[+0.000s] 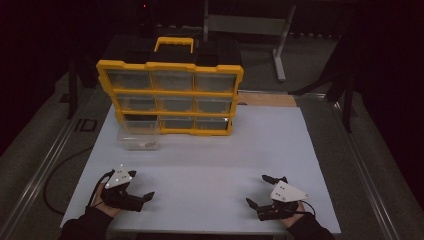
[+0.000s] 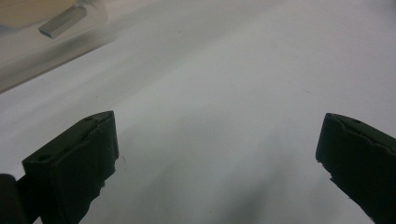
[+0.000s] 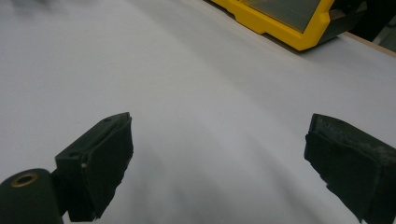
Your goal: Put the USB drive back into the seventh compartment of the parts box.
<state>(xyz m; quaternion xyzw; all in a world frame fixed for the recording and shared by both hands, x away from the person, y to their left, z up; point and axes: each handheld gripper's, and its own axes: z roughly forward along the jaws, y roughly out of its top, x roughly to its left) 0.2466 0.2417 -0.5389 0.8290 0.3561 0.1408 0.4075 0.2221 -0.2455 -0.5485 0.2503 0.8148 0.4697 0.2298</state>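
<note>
One small piece (image 2: 63, 22) inside left gripper view's clear drawer (image 2: 42, 60).

A white table (image 1: 210, 170) carries a yellow drawer organizer (image 1: 170, 95) at its far edge, a clear drawer (image 1: 139, 137) just before it.

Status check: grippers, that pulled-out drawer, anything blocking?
Left gripper and right gripper open, empty, low over white table. Clear plastic drawer out before yellow-framed organizer, small grey piece inside. Path clear.
</note>
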